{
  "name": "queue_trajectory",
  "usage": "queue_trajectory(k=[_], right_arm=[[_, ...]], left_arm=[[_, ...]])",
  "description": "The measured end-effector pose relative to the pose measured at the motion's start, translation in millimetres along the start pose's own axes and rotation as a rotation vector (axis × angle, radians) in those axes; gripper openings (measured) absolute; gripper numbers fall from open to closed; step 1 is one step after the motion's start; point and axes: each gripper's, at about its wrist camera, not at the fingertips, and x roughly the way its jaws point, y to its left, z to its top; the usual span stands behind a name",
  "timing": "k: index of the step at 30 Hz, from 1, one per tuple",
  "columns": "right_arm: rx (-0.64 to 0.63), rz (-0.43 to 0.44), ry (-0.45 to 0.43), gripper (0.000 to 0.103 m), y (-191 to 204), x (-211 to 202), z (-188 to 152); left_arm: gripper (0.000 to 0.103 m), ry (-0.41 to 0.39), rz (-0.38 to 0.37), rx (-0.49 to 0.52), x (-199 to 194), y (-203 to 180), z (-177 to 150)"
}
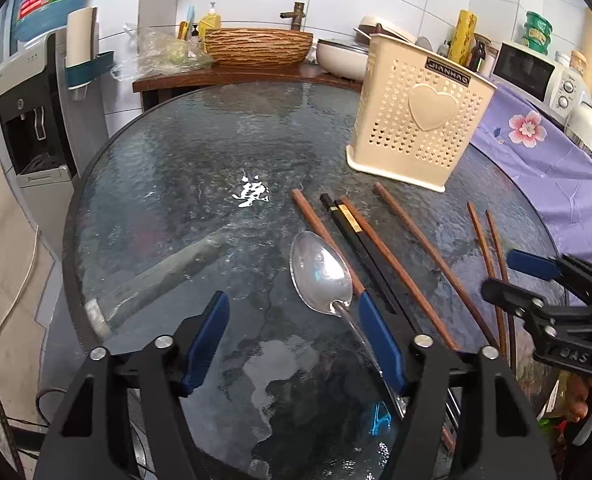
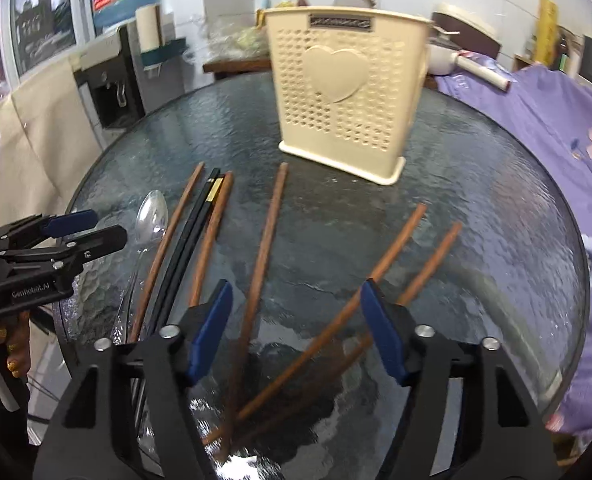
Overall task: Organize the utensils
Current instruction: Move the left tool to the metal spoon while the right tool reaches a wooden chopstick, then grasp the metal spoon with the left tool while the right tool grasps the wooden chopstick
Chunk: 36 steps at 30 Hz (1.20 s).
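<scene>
A cream perforated utensil holder (image 1: 416, 116) with a heart on its side stands upright on the round glass table (image 1: 183, 168); it also shows in the right wrist view (image 2: 340, 92). A metal spoon (image 1: 322, 276) lies on the glass, and my open left gripper (image 1: 293, 336) hovers over its handle, which runs beside the right finger. Several brown chopsticks (image 2: 265, 236) and a black pair (image 2: 189, 240) lie beside the spoon (image 2: 149, 216). My right gripper (image 2: 296, 328) is open above two crossed brown chopsticks (image 2: 376, 268).
A purple floral cloth (image 2: 544, 120) covers the surface to the right of the table. A water dispenser (image 1: 31, 112) stands to the left. A wooden counter with a woven bowl (image 1: 257, 46) is behind the table. A microwave (image 1: 532, 72) sits at the far right.
</scene>
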Motion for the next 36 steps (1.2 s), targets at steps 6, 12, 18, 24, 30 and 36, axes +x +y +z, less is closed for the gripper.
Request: queue_trajectory(k=[6,12,18,24,30,36], right_arm=[[-0.01,0.011,0.081,0.058,3.7,22.9,11.6],[0.0,0.021,0.136,0.046,6.0,41.2,21.4],[0.002,0.009,0.168,0.041,11.8,57.7,40.1],[-0.025,-0.02,0.174,0.032,17.8,70.4,54.8],[-0.028,-0.021,0.166,0.032,20.4,75.0,57.9],[-0.032,-0.018,0.164,0.032,18.9,74.0,57.0]], left_arm=[[0.063,0.011,-0.002,0.02,-1.2,-8.0,-3.5],[0.063,0.018,0.003,0.022,-0.5,-9.2,-5.5],[0.063,0.031,0.005,0.019,3.8,-9.8,-6.4],[0.059,0.048,0.02,0.038,7.1,-15.0,-7.9],[0.059,0.063,0.035,0.061,8.3,-20.9,-10.3],[0.058,0.073,0.065,0.094,12.7,-30.8,-9.5]])
